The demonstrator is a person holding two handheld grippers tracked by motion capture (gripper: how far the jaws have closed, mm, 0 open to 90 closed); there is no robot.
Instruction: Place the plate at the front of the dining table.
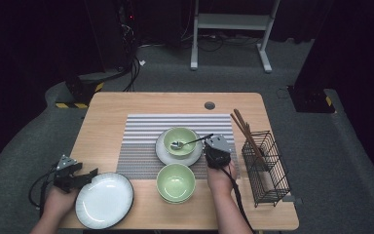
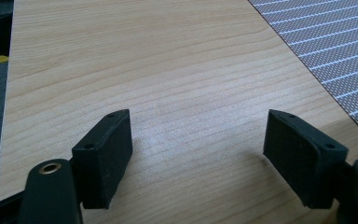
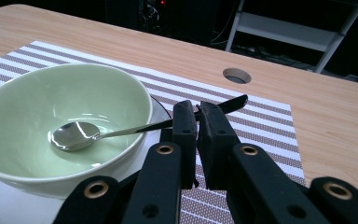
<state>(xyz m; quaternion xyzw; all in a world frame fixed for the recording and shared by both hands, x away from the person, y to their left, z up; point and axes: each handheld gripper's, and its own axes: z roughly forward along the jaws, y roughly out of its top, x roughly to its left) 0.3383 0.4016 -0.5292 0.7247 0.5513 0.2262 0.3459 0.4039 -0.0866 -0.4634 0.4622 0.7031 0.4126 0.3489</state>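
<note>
We read this as the spoon-placing step: right gripper (image 3: 197,122) is pinched narrow on the dark handle of the spoon (image 3: 77,135), whose shiny steel scoop lies inside the far green bowl (image 1: 179,141), at about 10 o'clock from the gripper. That bowl sits on a small white saucer (image 1: 161,153) on the striped placemat (image 1: 141,141). Next move, we judge: ease the jaws apart w/o flicking the handle, then back off toward 5 o'clock. Left gripper (image 2: 196,144) has jaws wide, nothing between them, over bare pale wood-grain table (image 2: 121,56); a glossy dark-rimmed white plate (image 1: 104,200) lies just at its 4 o'clock. Bowls look smooth glazed ceramic, round; mat looks woven.
</note>
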